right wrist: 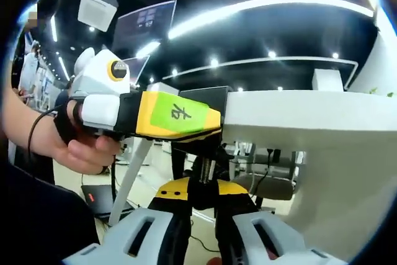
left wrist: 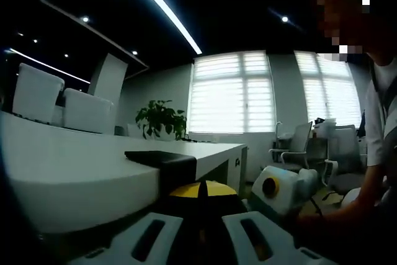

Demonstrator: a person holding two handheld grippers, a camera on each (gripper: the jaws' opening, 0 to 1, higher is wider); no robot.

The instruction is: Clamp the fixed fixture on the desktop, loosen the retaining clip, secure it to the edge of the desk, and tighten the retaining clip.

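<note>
The black fixture (left wrist: 160, 158) sits clamped over the edge of the white desk (left wrist: 74, 172), its flat top plate lying on the desktop. My left gripper (left wrist: 200, 185) is shut on it, yellow fingertips pressed together at the desk edge. In the right gripper view the left gripper (right wrist: 209, 130) comes in from the left, held by a hand, and bites the fixture at the desk (right wrist: 310, 116) edge. Below it a threaded screw (right wrist: 204, 168) hangs down. My right gripper (right wrist: 203, 185) is shut on the screw's lower end from underneath. The right gripper's white body (left wrist: 282, 189) is low beside the desk.
A potted plant (left wrist: 162, 118) stands at the desk's far end, with white chair backs (left wrist: 37, 94) on the left. Office chairs (left wrist: 298, 147) stand by the windows. A person's arm (left wrist: 366, 197) is at the right. Desk legs and chairs (right wrist: 267, 181) fill the space under the desk.
</note>
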